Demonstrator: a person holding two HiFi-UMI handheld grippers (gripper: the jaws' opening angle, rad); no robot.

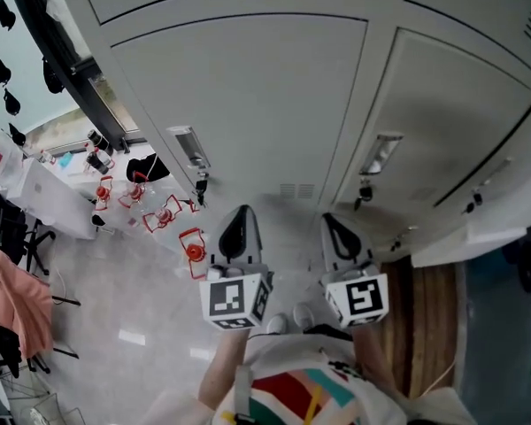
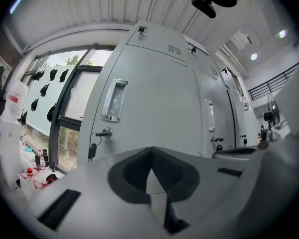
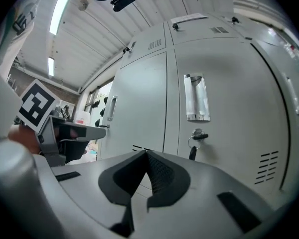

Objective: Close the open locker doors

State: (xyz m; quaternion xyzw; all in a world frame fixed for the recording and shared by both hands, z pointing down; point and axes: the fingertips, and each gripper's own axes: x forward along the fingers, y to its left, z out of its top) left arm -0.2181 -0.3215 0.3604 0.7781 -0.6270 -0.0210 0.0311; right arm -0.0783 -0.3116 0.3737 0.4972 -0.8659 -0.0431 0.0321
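Note:
Two grey locker doors fill the head view, both lying flush with the cabinet. The left door (image 1: 248, 104) has a metal handle (image 1: 188, 146) and a key (image 1: 200, 187) in its lock. The right door (image 1: 425, 122) has its own handle (image 1: 380, 153) and key (image 1: 363, 193). My left gripper (image 1: 239, 227) and right gripper (image 1: 339, 233) are held side by side just short of the doors' lower edge, touching nothing. In the left gripper view the left gripper (image 2: 152, 148) is shut and empty. The right gripper (image 3: 146, 151) is likewise shut and empty in its own view.
A pale slab edge (image 1: 467, 242) juts out low at the right, beside a wooden strip (image 1: 425, 312). Several red-framed items (image 1: 164, 212) lie on the floor at the left near a white table (image 1: 49, 197). A pink cloth (image 1: 18, 295) hangs over a chair.

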